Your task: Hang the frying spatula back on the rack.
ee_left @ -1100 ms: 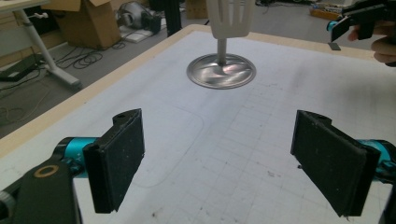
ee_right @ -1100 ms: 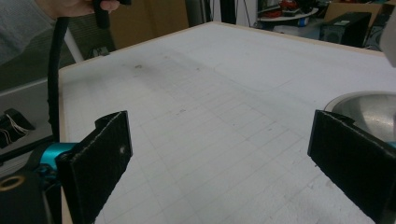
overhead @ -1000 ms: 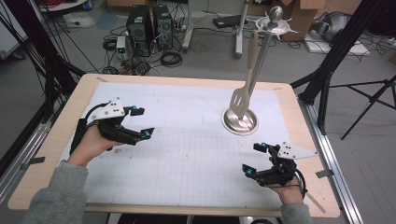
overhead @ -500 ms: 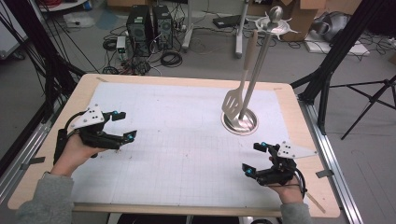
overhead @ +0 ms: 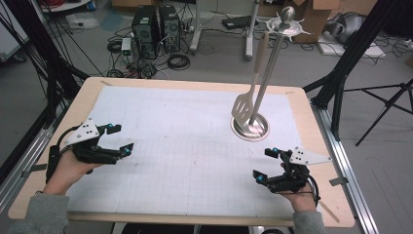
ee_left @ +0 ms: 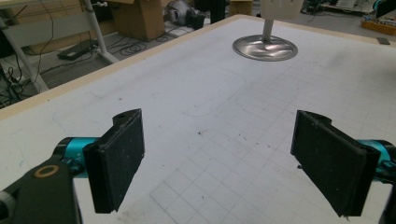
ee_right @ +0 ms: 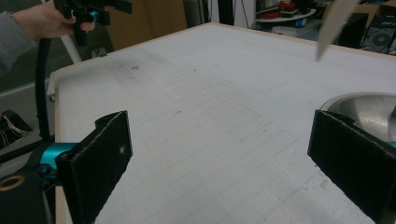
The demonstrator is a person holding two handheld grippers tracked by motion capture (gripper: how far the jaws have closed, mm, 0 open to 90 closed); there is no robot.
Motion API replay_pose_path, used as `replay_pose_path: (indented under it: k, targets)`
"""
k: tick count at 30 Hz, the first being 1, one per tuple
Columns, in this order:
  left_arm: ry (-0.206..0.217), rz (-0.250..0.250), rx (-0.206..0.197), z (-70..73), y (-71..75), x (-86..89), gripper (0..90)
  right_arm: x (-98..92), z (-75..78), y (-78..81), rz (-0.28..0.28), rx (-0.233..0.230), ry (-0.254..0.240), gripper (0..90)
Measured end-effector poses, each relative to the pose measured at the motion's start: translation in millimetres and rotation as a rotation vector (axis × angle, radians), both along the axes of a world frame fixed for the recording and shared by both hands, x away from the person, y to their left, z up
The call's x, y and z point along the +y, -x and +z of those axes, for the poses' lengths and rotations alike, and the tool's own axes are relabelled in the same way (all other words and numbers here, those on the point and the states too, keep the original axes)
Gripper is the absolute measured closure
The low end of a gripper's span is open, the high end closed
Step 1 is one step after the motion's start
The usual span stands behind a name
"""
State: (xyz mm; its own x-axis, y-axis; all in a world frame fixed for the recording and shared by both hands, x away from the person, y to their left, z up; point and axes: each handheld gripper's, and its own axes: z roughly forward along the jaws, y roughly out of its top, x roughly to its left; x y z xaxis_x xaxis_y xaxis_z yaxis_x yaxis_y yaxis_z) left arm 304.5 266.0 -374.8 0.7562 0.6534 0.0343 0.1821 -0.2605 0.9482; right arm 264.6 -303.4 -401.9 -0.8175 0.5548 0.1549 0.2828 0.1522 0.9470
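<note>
A tall metal stand (overhead: pixel 269 68) with a round steel base (overhead: pixel 250 128) rises at the back right of the white gridded mat (overhead: pixel 180 141). A pale wooden spatula (overhead: pixel 243 108) hangs from its top, head down just above the base. My left gripper (overhead: pixel 122 140) hovers low over the mat's left side, open, nothing between its pads (ee_left: pixel 116 163). My right gripper (overhead: pixel 264 165) sits near the front right, open and empty, a little in front of the base (ee_right: pixel 364 109). The left gripper view shows the base (ee_left: pixel 265 48) far ahead.
The mat lies on a wooden table (overhead: pixel 311 117) with metal rails along both sides. Computer towers (overhead: pixel 156 24), cables and tripod legs stand on the floor beyond the far edge. In the right gripper view the other hand's gripper (ee_right: pixel 88 11) shows at top left.
My left gripper has moved left and a little toward the near edge, away from the mat's middle. The hanging spatula has swung slightly left. The right gripper stays put.
</note>
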Motion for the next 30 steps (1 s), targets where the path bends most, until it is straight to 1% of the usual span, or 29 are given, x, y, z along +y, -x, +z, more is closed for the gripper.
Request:
replay_pose_path:
  k: [1, 7, 8, 13, 15, 16, 17, 19, 21, 24, 28, 30]
  targets:
    - [0.001, 0.003, 0.0, -0.2, 1.0, 1.3, 18.0, -0.4, 0.0, -0.8, -0.004, -0.009, -0.002, 5.4]
    - [0.003, 0.038, 0.006, -5.8, 6.0, 9.9, 18.0, -0.9, 0.2, -1.6, -0.003, -0.006, -0.01, 5.5]
    - [0.007, 0.048, 0.009, -7.2, 6.7, 11.6, 18.0, -0.9, 0.1, -2.3, -0.004, -0.011, -0.012, 5.5]
    - [0.017, 0.087, 0.013, -13.3, 11.4, 20.8, 18.0, -2.5, 0.1, -3.7, -0.012, -0.008, -0.017, 5.4]
    - [0.009, 0.11, 0.008, -16.0, 14.6, 23.7, 18.0, -3.5, 0.0, -4.4, -0.017, -0.013, -0.017, 5.4]
    - [0.009, 0.122, 0.009, -17.8, 16.2, 25.0, 18.0, -3.8, 0.0, -4.1, -0.021, -0.004, -0.02, 5.4]
    - [0.004, 0.133, 0.008, -19.6, 17.9, 26.8, 18.0, -4.3, -0.3, -4.8, -0.023, -0.008, -0.019, 5.4]
    - [-0.002, 0.159, 0.014, -23.7, 21.5, 31.1, 18.0, -4.9, -0.7, -5.1, -0.029, -0.007, -0.018, 5.4]
    - [0.004, 0.177, 0.022, -26.6, 24.3, 35.5, 18.0, -5.0, -0.7, -5.1, -0.029, -0.007, -0.019, 5.5]
    - [-0.003, 0.197, 0.024, -28.7, 28.1, 41.5, 18.0, -5.8, -0.5, -5.3, -0.03, -0.009, -0.022, 5.5]
    - [-0.004, 0.231, 0.015, -29.4, 33.7, 48.6, 18.0, -7.6, -0.3, -6.0, -0.038, -0.012, -0.031, 5.4]
    - [0.007, 0.247, 0.013, -30.6, 35.1, 50.3, 17.9, -8.1, -0.2, -6.1, -0.04, -0.013, -0.034, 5.4]
